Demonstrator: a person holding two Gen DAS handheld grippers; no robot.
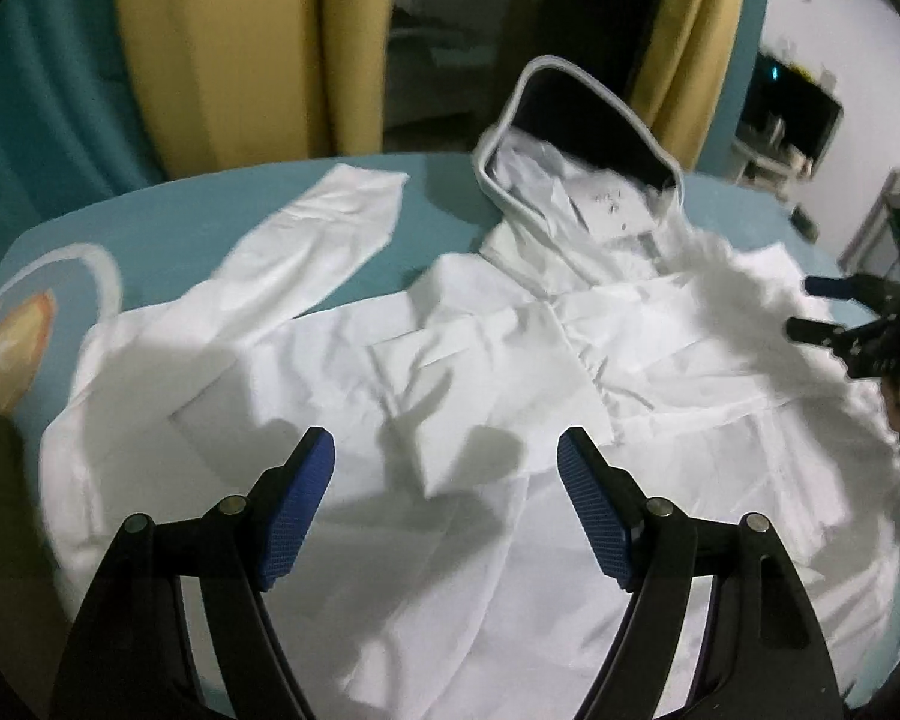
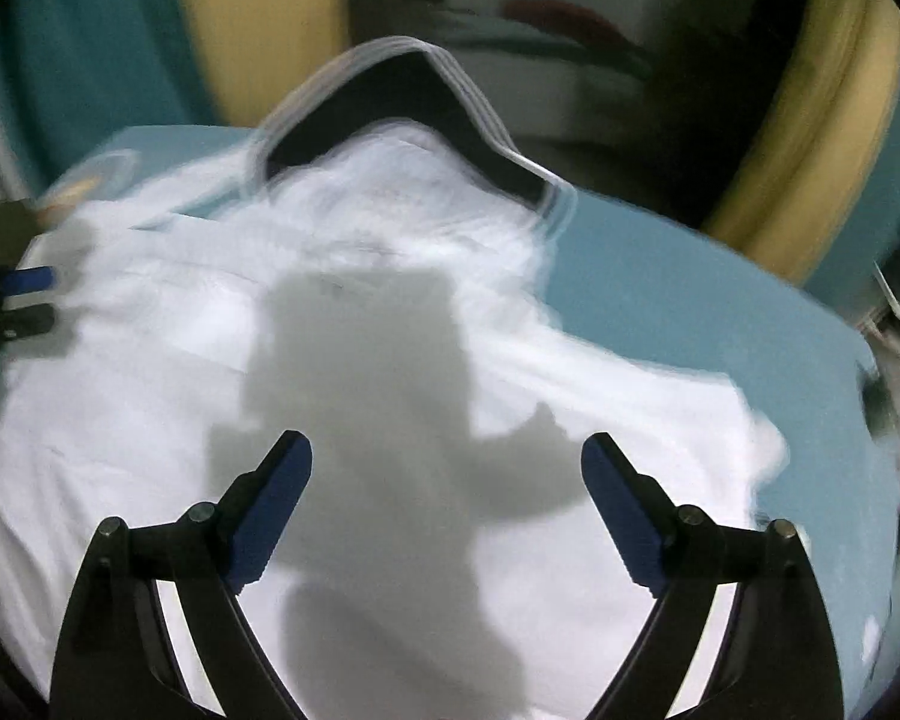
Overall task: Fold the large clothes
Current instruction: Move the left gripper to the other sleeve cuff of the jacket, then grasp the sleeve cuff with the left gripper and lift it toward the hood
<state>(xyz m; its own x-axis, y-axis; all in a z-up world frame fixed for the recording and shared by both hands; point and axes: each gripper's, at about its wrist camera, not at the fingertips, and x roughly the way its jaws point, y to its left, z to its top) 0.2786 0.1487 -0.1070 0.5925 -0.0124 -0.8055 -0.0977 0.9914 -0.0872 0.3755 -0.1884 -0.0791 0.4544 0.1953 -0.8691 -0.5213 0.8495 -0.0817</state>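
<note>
White thin woven cloth, creased and limp: one hooded jacket point(image 1: 450, 372), spread flat, front side up, over a teal bed sheet point(image 1: 438, 210).

Nearest: left gripper point(image 1: 446, 459), jaws wide apart, holding nothing, hovering above the lower body panel. Right gripper point(image 2: 447, 462), likewise fully open and empty, above the jacket's right half (this view is motion-blurred, so detail is poor).

Mid: chest panels with a centre placket; fabric judged light, soft, apt to slide and bunch, not fragile. Best pinched at a seam or hem edge, where layers are doubled, each gripper taking one corner.

Farther: left sleeve point(image 1: 324, 228) lying out straight on the sheet, apart from the body; its cuff is a likely first hold.

Farthest: hood point(image 1: 570, 138), grey-trimmed with dark lining, standing open at the bed's far edge. Yellow curtains point(image 1: 222, 48) beyond.
</note>
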